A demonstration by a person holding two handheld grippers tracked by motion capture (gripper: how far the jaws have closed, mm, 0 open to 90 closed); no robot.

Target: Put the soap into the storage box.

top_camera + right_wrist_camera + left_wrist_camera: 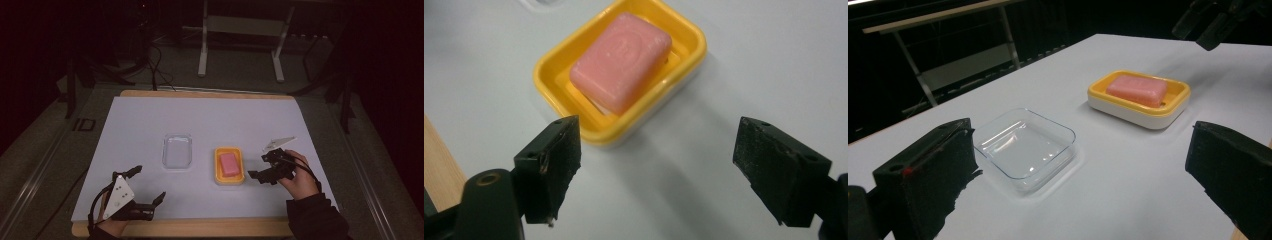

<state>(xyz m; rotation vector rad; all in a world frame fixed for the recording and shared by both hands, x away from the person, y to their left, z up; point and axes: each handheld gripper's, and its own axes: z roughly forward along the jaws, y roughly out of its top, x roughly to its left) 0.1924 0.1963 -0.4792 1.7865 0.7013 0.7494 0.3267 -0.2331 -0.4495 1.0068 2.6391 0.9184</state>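
A pink soap bar point(229, 164) point(1137, 89) point(621, 60) lies in a yellow dish point(218, 175) point(1175, 95) point(549, 80) with a white base, near the middle of the white table. To its left sits an empty clear plastic tray point(177, 151) point(1023, 147). My right gripper point(261, 166) point(656, 170) hovers just right of the dish, open, nothing between its jaws. My left gripper point(148, 185) point(1083, 175) stands open near the table's front left, pointing toward the tray, holding nothing.
The white table point(210, 120) has a wooden edge point(200, 227) along the front. A metal frame stand point(240, 35) rises on the dark floor behind the table. Cables point(160, 70) trail at the back left.
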